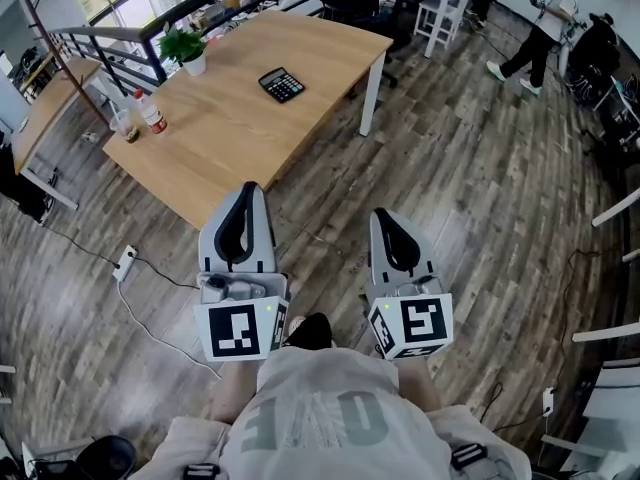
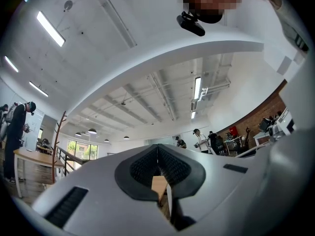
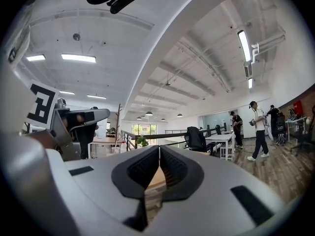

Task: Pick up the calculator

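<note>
Wooden table (image 1: 230, 118) (calculator (image 1: 282, 84) on top), dark plank floor (image 1: 480, 168)

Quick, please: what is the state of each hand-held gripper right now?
Left hand-held gripper: closed, holding nothing.
Right hand-held gripper: closed, holding nothing.

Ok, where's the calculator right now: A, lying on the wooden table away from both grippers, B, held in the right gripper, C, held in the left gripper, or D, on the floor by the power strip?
A: the calculator lies flat on the wooden table, while the left gripper and the right gripper are both shut on nothing, well short of it.
</note>
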### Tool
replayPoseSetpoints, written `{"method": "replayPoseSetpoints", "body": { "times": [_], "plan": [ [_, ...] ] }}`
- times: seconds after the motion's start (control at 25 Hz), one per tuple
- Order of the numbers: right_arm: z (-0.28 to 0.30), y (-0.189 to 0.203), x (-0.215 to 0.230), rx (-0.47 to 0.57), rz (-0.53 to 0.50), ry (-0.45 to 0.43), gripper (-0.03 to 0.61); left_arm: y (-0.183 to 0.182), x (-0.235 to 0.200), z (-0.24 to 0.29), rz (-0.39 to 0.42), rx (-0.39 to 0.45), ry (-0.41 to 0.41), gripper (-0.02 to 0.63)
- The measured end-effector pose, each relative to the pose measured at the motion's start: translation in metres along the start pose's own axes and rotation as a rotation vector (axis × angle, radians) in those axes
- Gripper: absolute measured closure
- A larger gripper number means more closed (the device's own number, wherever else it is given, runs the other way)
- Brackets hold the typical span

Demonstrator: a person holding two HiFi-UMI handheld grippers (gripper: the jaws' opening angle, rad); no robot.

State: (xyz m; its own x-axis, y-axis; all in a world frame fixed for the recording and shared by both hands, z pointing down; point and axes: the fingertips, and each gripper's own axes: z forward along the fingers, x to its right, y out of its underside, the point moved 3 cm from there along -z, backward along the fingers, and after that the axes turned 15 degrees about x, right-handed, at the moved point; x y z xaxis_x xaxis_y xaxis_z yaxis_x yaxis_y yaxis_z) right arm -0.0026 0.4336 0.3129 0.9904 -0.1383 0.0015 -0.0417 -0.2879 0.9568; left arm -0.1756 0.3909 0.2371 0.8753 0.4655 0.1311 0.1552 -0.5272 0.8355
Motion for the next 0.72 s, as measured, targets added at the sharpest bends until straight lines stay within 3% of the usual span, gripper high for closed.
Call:
{"method": "replayPoseSetpoints", "body": {
  "times": [0.32, 0.44, 0.72],
  "plan": [
    [0.020, 0.005, 0.019, 0.020, -0.004, 0.025, 0.558, 0.012, -0.022, 0.029, 0.030, 0.026, -0.013, 0.604],
    [0.040, 0.012, 0.029, 0.015, -0.028, 0.046, 0.558, 0.027, -0.031, 0.048, 0.010, 0.054, -0.019, 0.604],
    [0.090, 0.015, 0.054, 0.014, -0.084, 0.035, 0.558, 0.071, -0.034, 0.098, -0.045, 0.035, 0.007, 0.604]
  ]
}}
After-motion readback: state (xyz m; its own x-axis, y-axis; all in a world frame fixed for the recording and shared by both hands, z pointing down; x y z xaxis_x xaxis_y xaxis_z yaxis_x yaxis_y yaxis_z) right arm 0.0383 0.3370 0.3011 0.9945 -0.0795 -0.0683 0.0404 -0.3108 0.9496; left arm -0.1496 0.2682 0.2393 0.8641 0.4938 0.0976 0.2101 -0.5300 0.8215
